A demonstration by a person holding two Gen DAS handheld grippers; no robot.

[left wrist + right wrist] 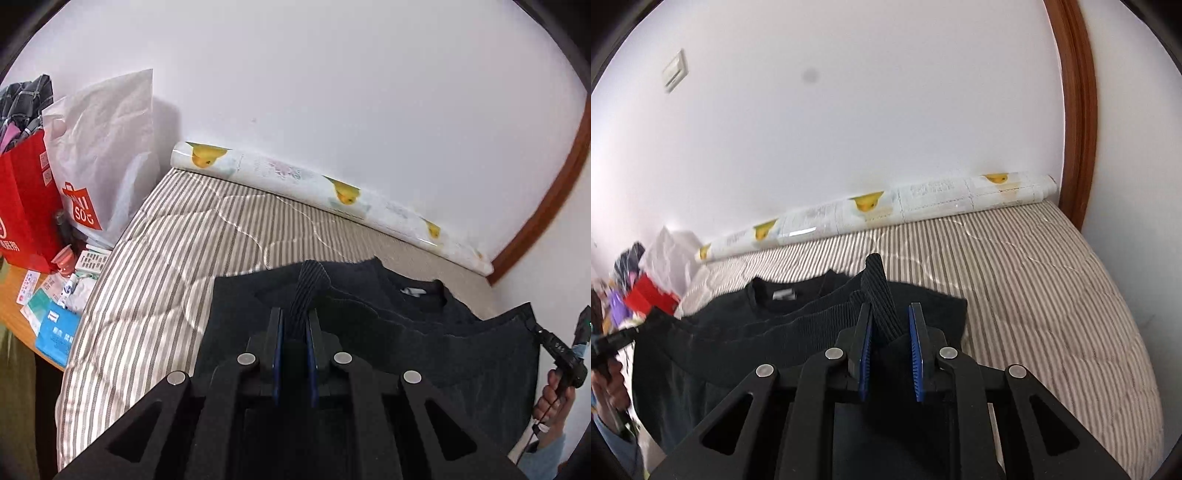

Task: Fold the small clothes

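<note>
Straight ahead of both tongs, we see a dark sweater (424, 332) lying flat on the striped mattress (155, 266), its collar at the far side from us and its long axis running side to side between the two tools. Our left gripper (294, 325) is pinched tight on a ribbed hem strip (308, 291) that stands up between its blue pads. Our right gripper (891, 321) stands narrowly apart around a ribbed hem corner (881, 299), which leans on the left pad only, so we cannot tell whether it grips; both sit equally near the near edge, which we judge would fold toward the collar.
</note>
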